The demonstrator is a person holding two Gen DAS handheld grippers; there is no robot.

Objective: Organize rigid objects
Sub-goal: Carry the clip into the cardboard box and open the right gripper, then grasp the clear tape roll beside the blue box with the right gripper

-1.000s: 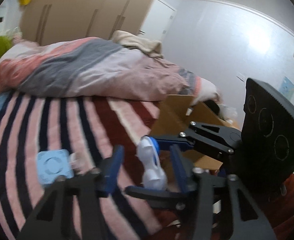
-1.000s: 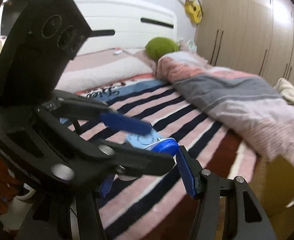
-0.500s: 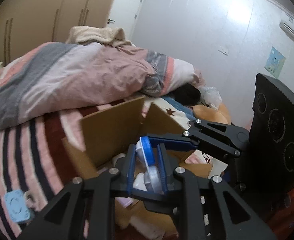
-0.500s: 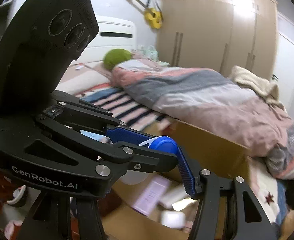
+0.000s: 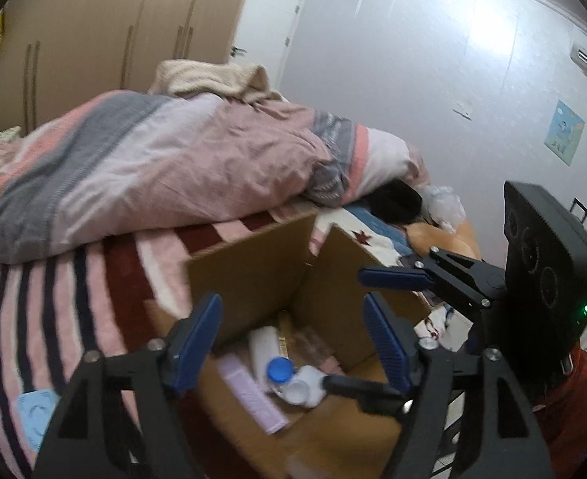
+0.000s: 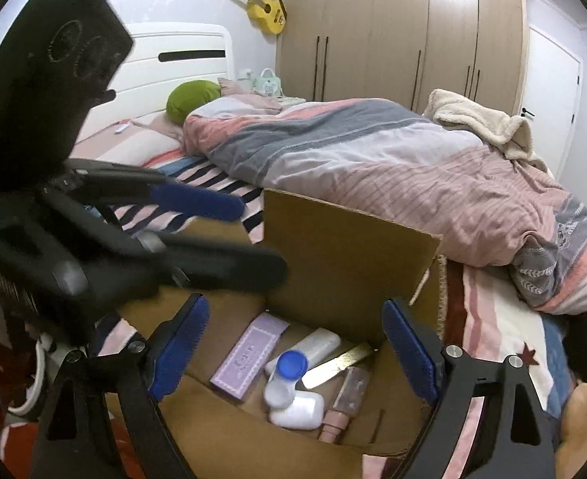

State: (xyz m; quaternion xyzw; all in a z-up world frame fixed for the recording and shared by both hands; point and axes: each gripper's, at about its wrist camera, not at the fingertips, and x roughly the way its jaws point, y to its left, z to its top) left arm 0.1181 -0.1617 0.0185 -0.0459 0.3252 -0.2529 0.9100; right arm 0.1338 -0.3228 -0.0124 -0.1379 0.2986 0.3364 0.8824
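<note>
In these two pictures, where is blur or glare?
Left wrist view: glare on the white wall; the cardboard box edge is slightly smeared. Right wrist view: the left gripper crossing the frame is motion-blurred, the box contents are fairly sharp; both views bend at the edges.

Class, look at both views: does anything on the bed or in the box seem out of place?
One item: a light blue square object lies alone on the striped blanket, outside the cardboard box that holds the other items. Nothing looks spilled or damaged.

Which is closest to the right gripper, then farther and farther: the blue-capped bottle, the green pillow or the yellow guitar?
1. Blue-capped bottle: in the cardboard box, just beyond the right gripper.
2. Green pillow: at the head of the bed.
3. Yellow guitar: hanging on the far wall.
</note>
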